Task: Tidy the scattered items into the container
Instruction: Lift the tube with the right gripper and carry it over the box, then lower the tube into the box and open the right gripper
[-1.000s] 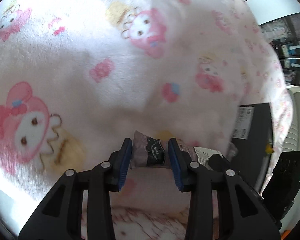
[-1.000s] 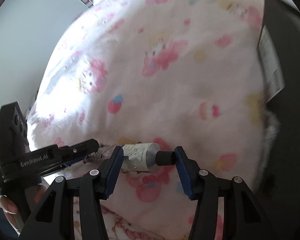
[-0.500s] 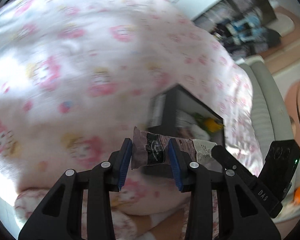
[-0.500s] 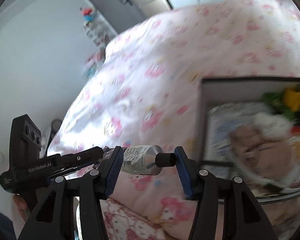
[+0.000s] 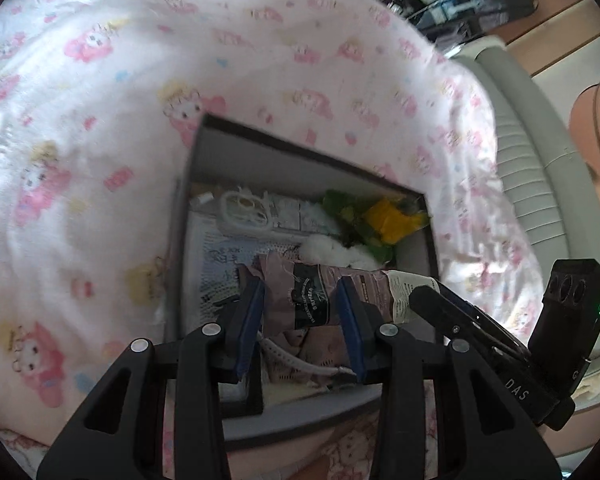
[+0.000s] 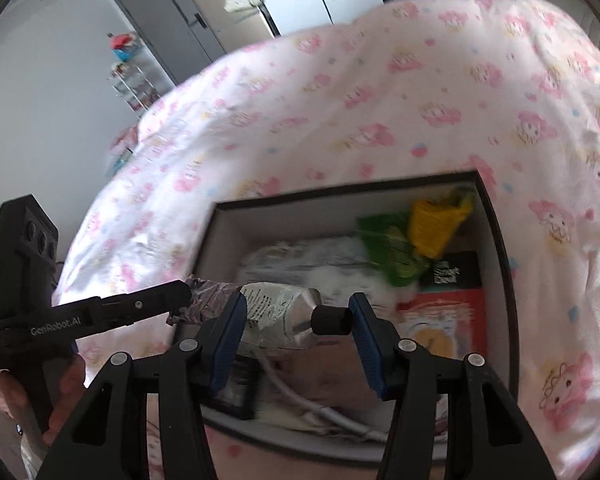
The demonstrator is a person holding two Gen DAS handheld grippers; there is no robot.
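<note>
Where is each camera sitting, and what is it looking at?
Left wrist: sits on the left gripper, looking down into the dark open-topped box on the pink cartoon blanket; its own two fingers show, plus the right gripper's tip.
Right wrist: sits on the right gripper, looking down into the same box; its own fingers, the left gripper and the person's hand show.
Both share: the crumpled squeeze tube with black cap, held at either end, and the box.
</note>
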